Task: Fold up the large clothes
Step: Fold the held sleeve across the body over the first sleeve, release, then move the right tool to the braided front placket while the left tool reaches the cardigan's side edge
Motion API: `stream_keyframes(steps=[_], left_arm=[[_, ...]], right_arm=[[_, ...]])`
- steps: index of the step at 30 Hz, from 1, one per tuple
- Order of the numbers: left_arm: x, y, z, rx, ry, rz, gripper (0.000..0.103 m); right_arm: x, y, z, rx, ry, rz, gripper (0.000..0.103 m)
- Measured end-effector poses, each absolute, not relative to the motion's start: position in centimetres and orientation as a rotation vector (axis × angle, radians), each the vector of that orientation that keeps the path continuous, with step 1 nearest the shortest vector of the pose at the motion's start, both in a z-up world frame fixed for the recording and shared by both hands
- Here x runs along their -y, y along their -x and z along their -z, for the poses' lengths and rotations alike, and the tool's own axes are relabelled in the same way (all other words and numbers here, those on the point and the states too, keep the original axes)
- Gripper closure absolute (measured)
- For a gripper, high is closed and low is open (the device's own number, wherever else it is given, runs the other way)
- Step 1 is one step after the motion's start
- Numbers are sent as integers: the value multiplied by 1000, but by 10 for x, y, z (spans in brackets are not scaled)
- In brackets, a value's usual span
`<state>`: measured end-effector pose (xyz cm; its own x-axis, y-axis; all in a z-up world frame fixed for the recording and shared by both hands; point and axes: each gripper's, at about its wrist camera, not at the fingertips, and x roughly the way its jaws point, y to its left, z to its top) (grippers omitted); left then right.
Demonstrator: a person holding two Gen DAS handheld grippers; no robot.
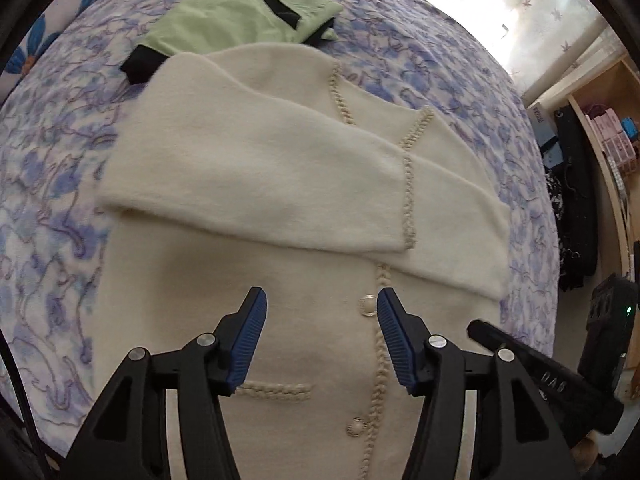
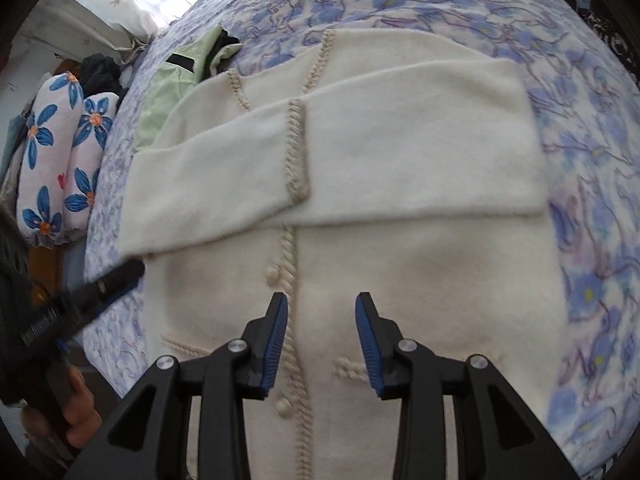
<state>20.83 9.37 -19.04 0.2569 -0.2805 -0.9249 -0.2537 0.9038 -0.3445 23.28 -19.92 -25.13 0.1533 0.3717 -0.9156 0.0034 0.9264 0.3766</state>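
A cream knit cardigan (image 1: 280, 168) (image 2: 400, 140) with braided trim and round buttons lies flat on the flowered bed sheet (image 1: 60, 160) (image 2: 580, 160). Both of its sleeves are folded across the chest and overlap. My left gripper (image 1: 322, 294) hovers open over the button band, nothing between its blue pads. My right gripper (image 2: 322, 298) is open too, above the lower front near a pocket trim, and holds nothing. The right wrist view catches the other gripper's finger (image 2: 100, 284) at the left edge of the cardigan, with a person's hand (image 2: 80, 412) below it.
A folded light-green garment with black trim (image 1: 232, 12) (image 2: 168, 92) lies on the bed just beyond the cardigan's collar. Flowered pillows (image 2: 52, 168) are stacked at one side. Off the bed's other side stand a wooden shelf (image 1: 612, 120) and dark bags (image 1: 572, 200).
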Motion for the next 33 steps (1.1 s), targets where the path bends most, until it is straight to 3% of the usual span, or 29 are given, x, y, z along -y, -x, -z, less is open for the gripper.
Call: stream_keyframes(steps=[2, 10, 16, 18, 19, 22, 27, 30, 33], left_arm=[[-118, -201, 195, -1331, 477, -43, 41], [-190, -187, 224, -1331, 556, -223, 41], [-200, -191, 237, -1342, 535, -231, 41], [-201, -193, 239, -1344, 527, -229, 41], [-202, -195, 239, -1340, 522, -229, 41], [-202, -200, 233, -1323, 503, -233, 41], [-206, -215, 228, -1280, 496, -218, 41], [-206, -226, 233, -1288, 485, -210, 41], [-207, -241, 244, -1303, 456, -203, 41]], right_arm=[[189, -250, 258, -1395, -341, -292, 67], [156, -314, 306, -1392, -271, -293, 67], [138, -333, 336, -1410, -255, -281, 65], [124, -334, 331, -1398, -159, -280, 72], [120, -333, 325, -1379, -136, -309, 89], [126, -328, 288, -1293, -205, -385, 90], [173, -315, 232, -1134, -229, -274, 90], [197, -312, 251, -1192, -135, -164, 88], [213, -312, 278, -1307, -82, -83, 78]])
